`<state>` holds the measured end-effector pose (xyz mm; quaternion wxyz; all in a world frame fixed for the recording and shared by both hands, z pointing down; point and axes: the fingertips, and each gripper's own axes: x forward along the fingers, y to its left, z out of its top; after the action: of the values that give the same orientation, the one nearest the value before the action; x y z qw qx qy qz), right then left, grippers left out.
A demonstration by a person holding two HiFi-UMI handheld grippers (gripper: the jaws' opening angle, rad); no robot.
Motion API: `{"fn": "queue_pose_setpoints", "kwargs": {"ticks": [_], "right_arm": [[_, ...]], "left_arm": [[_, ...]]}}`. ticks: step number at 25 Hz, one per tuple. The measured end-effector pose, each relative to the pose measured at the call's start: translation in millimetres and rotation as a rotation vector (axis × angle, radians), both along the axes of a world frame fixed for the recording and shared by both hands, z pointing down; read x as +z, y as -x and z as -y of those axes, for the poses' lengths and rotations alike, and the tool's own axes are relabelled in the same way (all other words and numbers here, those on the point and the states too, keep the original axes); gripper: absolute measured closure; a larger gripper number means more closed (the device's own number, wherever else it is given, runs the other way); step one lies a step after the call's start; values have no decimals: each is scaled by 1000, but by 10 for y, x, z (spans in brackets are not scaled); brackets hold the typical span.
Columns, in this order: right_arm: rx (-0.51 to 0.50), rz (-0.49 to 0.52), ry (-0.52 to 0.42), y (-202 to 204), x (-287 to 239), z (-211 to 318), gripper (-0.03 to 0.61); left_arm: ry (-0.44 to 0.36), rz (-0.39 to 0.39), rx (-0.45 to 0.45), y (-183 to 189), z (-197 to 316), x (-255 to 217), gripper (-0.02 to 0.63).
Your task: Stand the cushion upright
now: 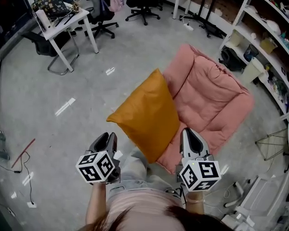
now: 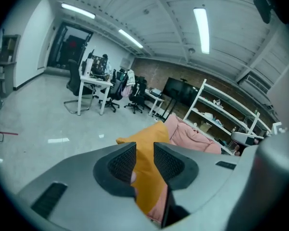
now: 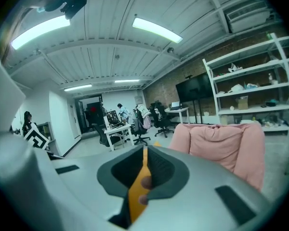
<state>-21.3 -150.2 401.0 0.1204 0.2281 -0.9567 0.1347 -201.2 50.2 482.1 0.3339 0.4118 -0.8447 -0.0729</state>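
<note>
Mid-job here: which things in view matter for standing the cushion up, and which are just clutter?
In the job: orange cushion; right gripper, shut on its edge; left gripper, open; pink floor chair beside it.
Just lying about: white desk; office chairs; shelving; red stick on the floor.

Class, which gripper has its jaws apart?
The left gripper: a clear gap shows between its jaws, while the right gripper is clamped on the orange cushion.

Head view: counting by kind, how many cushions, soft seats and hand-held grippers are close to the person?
orange cushion: 1
pink floor seat: 1
grippers: 2 (left gripper, right gripper)
Total: 4
</note>
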Motion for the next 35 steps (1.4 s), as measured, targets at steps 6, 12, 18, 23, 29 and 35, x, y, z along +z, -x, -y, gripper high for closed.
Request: {"fn": "queue_pose_setpoints", "kwargs": {"ticks": [6, 12, 18, 23, 29, 35], "right_arm": [[-45, -33, 6, 318, 91, 181, 558], [-87, -80, 15, 611, 237, 379, 520], [-110, -110, 27, 900, 348, 631, 508], [-135, -144, 38, 1139, 479, 774, 495], [-173, -209, 46, 1429, 693, 882, 468], [-205, -267, 74, 1693, 901, 989, 428]], "left_arm": [[6, -95, -22, 193, 128, 221, 491], [16, -198, -29, 365, 244, 442, 456], [26, -299, -53, 528, 322, 656, 430], [34, -384, -51, 608, 390, 838, 419], [44, -481, -50, 695, 403, 993, 419], [75, -583, -20, 757, 417, 1140, 404]]}}
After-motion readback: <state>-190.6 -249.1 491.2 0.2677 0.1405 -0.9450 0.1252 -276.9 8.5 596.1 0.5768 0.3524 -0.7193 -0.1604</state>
